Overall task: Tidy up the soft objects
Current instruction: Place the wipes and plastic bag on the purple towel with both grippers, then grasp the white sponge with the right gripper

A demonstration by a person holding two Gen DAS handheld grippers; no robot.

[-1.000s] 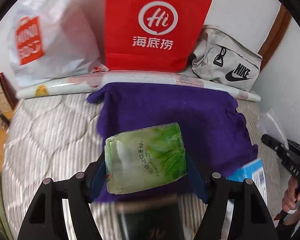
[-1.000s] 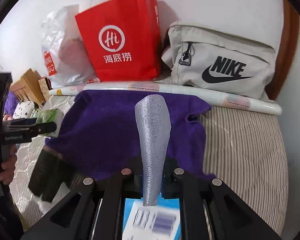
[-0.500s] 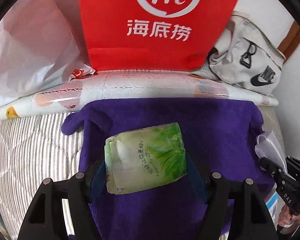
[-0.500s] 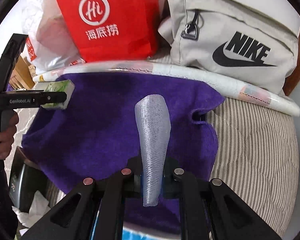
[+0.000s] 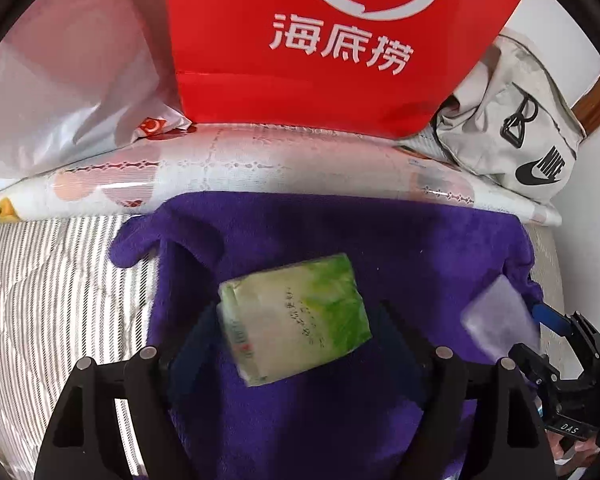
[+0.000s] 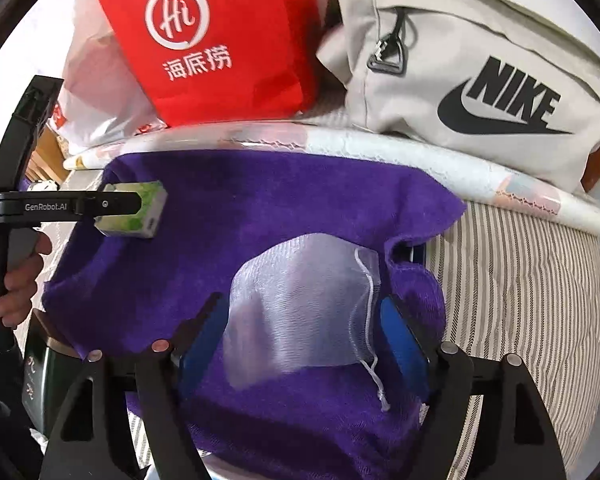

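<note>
One purple towel (image 5: 300, 232) carries one green tissue pack (image 5: 296, 320) and one mesh pouch (image 6: 300, 304); both grippers' jaws are opening, seemingly clear of them.

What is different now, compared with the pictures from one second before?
Both tongs came closer over the purple towel and are opening. The left tongs are releasing the green tissue pack. The right tongs let the mesh pouch spread out flat between them. The red bag, grey Nike bag and striped bedding stayed in place.
</note>
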